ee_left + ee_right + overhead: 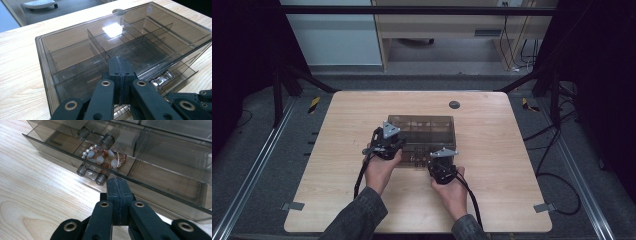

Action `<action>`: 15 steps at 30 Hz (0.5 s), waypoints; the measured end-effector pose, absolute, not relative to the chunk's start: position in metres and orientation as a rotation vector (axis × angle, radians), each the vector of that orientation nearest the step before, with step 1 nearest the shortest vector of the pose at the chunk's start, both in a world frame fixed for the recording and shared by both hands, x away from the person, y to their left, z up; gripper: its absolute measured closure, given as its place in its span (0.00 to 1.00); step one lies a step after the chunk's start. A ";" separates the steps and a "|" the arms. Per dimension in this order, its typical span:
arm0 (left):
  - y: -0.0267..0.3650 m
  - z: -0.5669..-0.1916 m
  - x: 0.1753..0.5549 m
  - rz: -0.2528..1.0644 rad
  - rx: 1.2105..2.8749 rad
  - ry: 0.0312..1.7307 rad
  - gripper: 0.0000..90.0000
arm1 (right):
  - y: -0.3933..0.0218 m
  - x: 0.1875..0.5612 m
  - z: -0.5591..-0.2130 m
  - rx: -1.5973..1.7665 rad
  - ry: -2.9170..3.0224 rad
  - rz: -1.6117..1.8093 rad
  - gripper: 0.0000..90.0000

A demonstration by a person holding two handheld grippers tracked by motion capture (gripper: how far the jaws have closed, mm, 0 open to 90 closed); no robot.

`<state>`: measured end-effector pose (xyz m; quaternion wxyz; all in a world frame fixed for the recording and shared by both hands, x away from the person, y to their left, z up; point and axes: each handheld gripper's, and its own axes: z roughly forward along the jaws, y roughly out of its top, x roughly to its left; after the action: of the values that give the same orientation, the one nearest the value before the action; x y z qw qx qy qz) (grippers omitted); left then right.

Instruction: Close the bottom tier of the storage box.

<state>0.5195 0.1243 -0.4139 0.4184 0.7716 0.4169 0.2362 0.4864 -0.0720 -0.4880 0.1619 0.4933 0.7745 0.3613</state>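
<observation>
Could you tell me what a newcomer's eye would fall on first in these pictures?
Probably the smoky transparent organizer box at the middle of the wooden table, with both shut grippers at its near side: left gripper, right gripper. Next, the beaded bracelet lying in its pulled-out drawer.

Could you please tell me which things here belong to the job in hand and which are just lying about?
In the job:
smoked plastic organiser box
its open drawer
bead bracelet
left gripper, shut
right gripper, shut

Lying about:
round grey cap in the table
</observation>
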 end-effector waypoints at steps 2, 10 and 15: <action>0.125 -0.414 0.520 0.589 1.931 1.047 1.00 | -0.072 0.487 -0.488 1.407 2.205 1.033 1.00; 0.125 -0.414 0.520 0.589 1.933 1.045 1.00 | -0.069 0.489 -0.490 1.416 2.189 1.026 1.00; 0.125 -0.414 0.520 0.588 1.934 1.045 1.00 | -0.067 0.491 -0.489 1.428 2.172 1.017 1.00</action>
<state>0.5195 0.1251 -0.4140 0.4195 0.7715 0.4168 0.2347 0.4912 -0.0675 -0.4888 0.1743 0.5037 0.7663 0.3589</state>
